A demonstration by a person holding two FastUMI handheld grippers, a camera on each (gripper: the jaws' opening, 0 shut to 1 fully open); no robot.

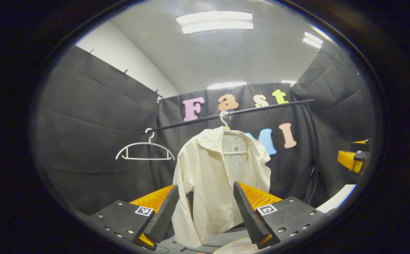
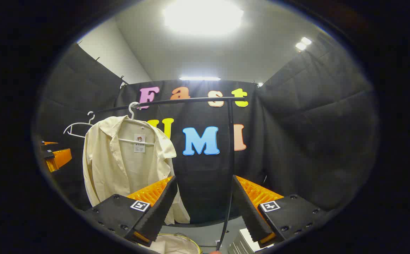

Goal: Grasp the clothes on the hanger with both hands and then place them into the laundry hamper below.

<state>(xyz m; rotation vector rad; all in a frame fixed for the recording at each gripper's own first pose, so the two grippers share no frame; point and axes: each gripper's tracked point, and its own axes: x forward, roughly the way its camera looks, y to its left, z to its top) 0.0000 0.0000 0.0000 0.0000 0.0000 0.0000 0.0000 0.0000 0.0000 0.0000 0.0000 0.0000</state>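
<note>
A cream shirt hangs on a white hanger from a black rail, straight ahead of my left gripper. That gripper is open, short of the cloth, holding nothing. In the right gripper view the same shirt hangs to the left, and my right gripper is open and empty, facing the booth wall beside it. The laundry hamper's rim peeks up below, also low in the left gripper view as a pale rim.
An empty white hanger hangs on the rail left of the shirt. The rack's upright post stands close in front of the right gripper. A white stack lies low at the right. The other gripper shows at the far right.
</note>
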